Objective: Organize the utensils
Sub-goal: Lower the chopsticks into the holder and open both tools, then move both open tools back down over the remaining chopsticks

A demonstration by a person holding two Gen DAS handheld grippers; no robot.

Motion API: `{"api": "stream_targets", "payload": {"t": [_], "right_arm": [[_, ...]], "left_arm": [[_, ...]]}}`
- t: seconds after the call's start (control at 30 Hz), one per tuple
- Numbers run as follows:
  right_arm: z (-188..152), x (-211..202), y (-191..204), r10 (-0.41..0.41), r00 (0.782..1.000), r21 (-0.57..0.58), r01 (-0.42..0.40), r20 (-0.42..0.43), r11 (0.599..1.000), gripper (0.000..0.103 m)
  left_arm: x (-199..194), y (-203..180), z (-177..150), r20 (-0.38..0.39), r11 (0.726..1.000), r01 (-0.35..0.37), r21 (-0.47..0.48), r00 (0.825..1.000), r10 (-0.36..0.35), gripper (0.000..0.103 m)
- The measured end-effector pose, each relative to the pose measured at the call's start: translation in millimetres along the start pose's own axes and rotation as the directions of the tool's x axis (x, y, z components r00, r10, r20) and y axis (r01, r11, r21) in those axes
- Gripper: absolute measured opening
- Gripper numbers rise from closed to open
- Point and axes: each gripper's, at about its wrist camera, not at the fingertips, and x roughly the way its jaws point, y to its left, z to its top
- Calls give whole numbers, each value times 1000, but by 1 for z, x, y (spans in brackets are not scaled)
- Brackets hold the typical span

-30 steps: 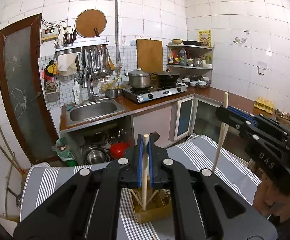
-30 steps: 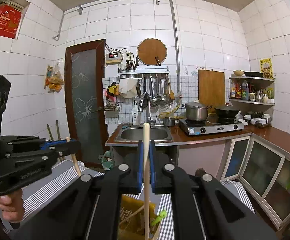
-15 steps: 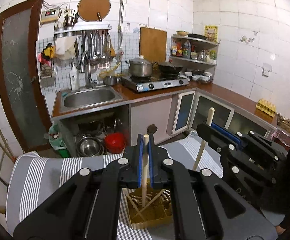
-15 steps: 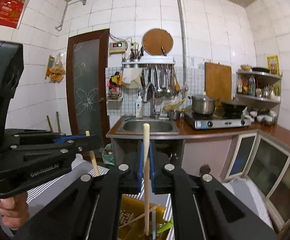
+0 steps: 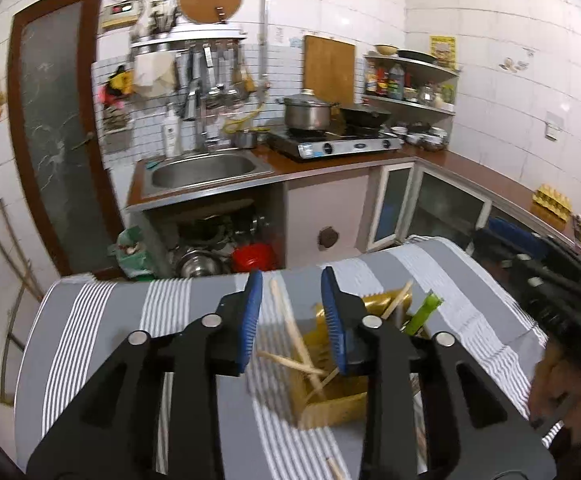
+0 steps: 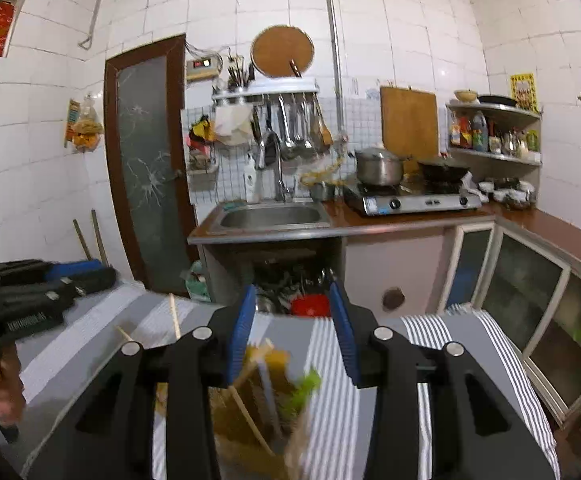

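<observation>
Both sticks let go since a moment ago, and now down in the box. Left gripper (image 5: 290,308) wide open, nothing between its blue pads. Right gripper (image 6: 292,320) wide open too, holding nothing.

Yellow box (image 5: 330,392) sitting just under and ahead of the left gripper, on the striped cloth (image 5: 102,320). Wooden chopsticks (image 5: 290,328) leaning in it, crossed over each other, one poking up between the open fingers. Green utensil (image 5: 422,312) standing in the box, a bit to the right of the left gripper. Same box blurry just below the right gripper.

Drop step looks done for this pair. Probably next: pull both grippers up and away without bumping the leaning sticks, then look for more loose ones. One more stick end (image 5: 336,468) lying on the cloth, close under the left gripper. Cannot tell how many others are left.
</observation>
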Motion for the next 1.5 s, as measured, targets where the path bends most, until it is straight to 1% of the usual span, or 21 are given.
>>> {"api": "stream_targets", "payload": {"t": [0.03,0.1,0.13,0.23,0.3,0.33,0.43,0.57,0.67,0.7,0.73,0.8,0.93,1.07,1.13,1.27,1.37,1.43,1.5], "right_arm": [[-7,-4,-5,-12,1000,1,12,-12,1000,39],[-23,-14,-15,-30,999,10,30,-44,1000,42],[-33,-20,-20,-32,997,16,33,-63,999,43],[-66,-38,-28,-35,993,1,35,-115,999,44],[-93,-52,-32,-24,988,7,25,-155,1000,44],[-103,-58,-35,-22,985,10,24,-170,1000,44],[-141,-79,-44,-35,975,33,44,-217,999,44],[-185,-106,-54,-63,961,61,82,-269,995,44],[-209,-119,-58,-78,951,58,100,-298,993,44],[-215,-122,-58,-86,948,50,106,-306,993,44],[-221,-126,-58,-96,946,42,114,-311,993,44],[-227,-130,-57,-90,944,53,112,-317,992,44],[-227,-133,-43,-62,944,72,90,-323,993,44],[-217,-124,-28,-37,944,54,57,-329,997,44],[-211,-115,-20,-33,942,40,49,-334,998,44],[-201,-95,-12,-5,933,36,19,-359,999,44],[-197,-76,-9,18,920,38,-3,-391,999,44],[-195,-63,-5,27,911,37,-13,-411,999,44],[-194,-45,0,44,899,35,-32,-435,999,44]], "left_arm": [[-2,4,-6,0,1000,-14,-9,1000,14,32],[-10,17,-30,0,998,-58,-31,998,58,37],[-12,20,-39,-6,997,-74,-39,997,74,37],[-21,30,-85,-50,992,-116,-53,992,113,38],[-26,28,-113,-81,991,-127,-45,989,123,39],[-30,26,-132,-108,990,-132,-43,986,127,40],[-41,19,-175,-175,993,-108,-56,980,97,43],[-58,12,-222,-214,995,-68,-75,975,51,45],[-69,22,-249,-254,988,-89,-129,966,54,46],[-71,24,-255,-268,986,-91,-139,962,51,46],[-75,23,-262,-277,987,-93,-129,959,55,46],[-79,18,-268,-285,989,-102,-103,956,68,47],[-80,8,-265,-289,992,-73,-106,956,39,48],[-62,-14,-249,-299,996,-11,-94,954,-18,49],[-53,-21,-242,-306,997,-9,-82,952,-16,49],[-23,-31,-225,-340,996,19,-85,939,-47,49],[1,-36,-217,-370,997,19,-73,928,-45,49],[16,-37,-212,-388,998,-3,-61,922,-21,49],[33,-35,-208,-410,997,-11,-70,912,-18,49]]}}
